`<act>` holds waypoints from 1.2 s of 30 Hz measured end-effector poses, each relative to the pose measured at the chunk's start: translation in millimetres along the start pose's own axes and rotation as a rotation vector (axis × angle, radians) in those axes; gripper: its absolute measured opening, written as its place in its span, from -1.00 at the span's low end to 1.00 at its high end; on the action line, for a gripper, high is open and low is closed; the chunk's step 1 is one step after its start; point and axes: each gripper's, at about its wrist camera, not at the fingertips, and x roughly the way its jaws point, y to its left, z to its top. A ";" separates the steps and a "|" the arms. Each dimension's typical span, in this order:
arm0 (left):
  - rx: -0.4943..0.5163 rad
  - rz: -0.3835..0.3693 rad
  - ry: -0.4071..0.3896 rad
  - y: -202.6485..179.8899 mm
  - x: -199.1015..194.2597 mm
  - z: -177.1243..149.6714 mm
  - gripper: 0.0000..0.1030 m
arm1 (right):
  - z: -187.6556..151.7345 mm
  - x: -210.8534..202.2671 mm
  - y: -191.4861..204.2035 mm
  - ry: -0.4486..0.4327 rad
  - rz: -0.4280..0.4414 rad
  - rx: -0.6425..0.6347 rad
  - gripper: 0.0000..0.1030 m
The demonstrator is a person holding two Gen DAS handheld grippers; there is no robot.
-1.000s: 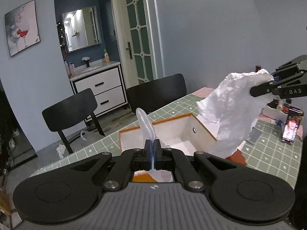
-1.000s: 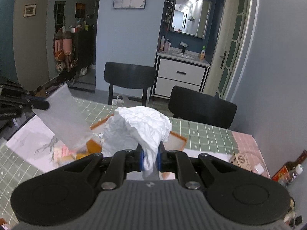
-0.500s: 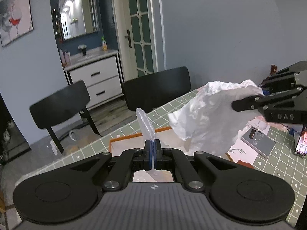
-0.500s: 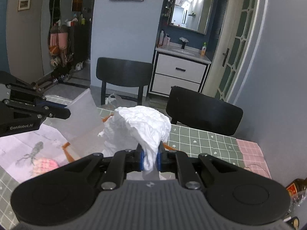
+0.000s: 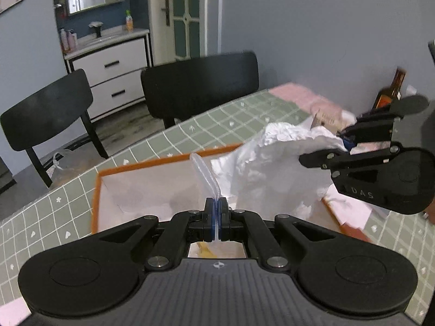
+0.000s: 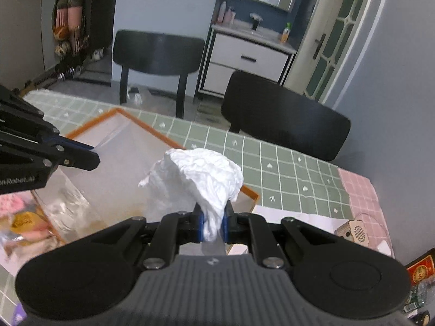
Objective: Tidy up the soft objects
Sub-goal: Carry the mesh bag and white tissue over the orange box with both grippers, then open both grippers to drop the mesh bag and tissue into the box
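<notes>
While my left gripper (image 5: pixel 217 212) pinches a clear plastic bag's edge (image 5: pixel 205 174) over the orange-rimmed box (image 5: pixel 95 190), my right gripper's (image 6: pixel 212 224) fingers clamp crumpled white wrapping (image 6: pixel 201 176); box contents stay blurred.

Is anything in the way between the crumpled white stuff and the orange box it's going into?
Nothing solid. The right tongs hold the crumpled white paper just above the orange-edged box. The left tongs pinch a clear plastic sheet that hangs over the box's opening, so it may get pushed aside.
</notes>
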 end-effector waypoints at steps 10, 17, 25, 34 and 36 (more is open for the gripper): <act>0.057 0.013 0.093 -13.9 53.1 0.2 -0.97 | -9.9 57.5 -4.6 0.060 0.013 -0.024 -0.79; 0.018 0.014 0.152 -1.8 81.8 -6.3 -0.96 | -9.2 88.7 -7.1 0.084 0.055 0.022 -0.78; 0.003 0.031 0.229 -1.4 110.0 -13.3 -0.92 | -11.1 115.2 -0.5 0.123 0.053 0.033 -0.68; 0.030 0.035 0.210 -7.1 101.2 -10.4 0.01 | -12.5 107.4 5.5 0.057 0.034 0.015 0.31; 0.012 0.037 0.200 -5.1 95.4 -8.3 0.01 | -10.6 101.7 2.7 0.051 0.035 0.025 0.31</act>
